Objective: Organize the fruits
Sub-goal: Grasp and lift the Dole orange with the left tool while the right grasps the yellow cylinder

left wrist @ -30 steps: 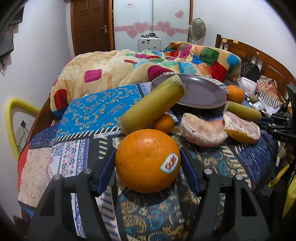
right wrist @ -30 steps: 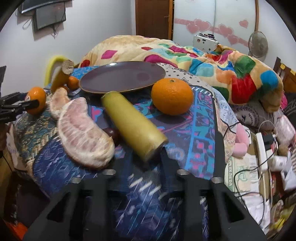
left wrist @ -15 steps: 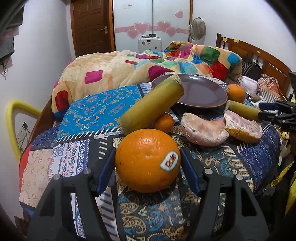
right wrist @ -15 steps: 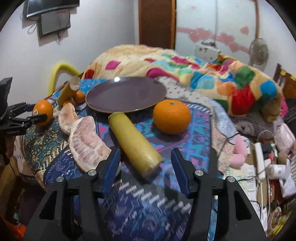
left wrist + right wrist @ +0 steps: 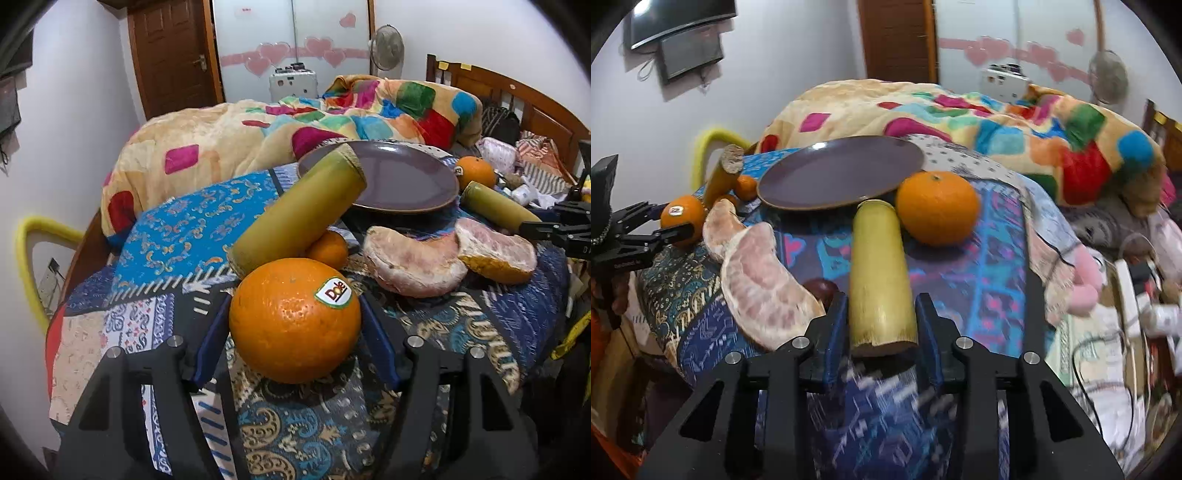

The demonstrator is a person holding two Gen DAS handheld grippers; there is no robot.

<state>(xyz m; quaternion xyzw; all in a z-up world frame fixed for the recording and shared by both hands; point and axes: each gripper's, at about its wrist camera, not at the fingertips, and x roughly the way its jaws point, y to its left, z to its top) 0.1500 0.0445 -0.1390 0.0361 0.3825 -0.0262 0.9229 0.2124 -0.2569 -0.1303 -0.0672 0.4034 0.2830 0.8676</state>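
My left gripper is shut on a large orange with a Dole sticker, resting on the patterned cloth. My right gripper straddles the near end of a yellow-green cane piece, jaws apart and close to its sides. A purple plate lies behind, also in the left wrist view. Two peeled pomelo wedges lie left of the cane. A second cane piece leans over a small orange. Another orange sits right of the plate.
A colourful blanket is heaped behind the plate. The cloth-covered surface drops off at its near and side edges. A small dark fruit lies between pomelo and cane. Cables and clutter lie on the right.
My right gripper has moved forward so its jaws now flank the cane piece's near end. My left gripper has stayed shut on the orange.
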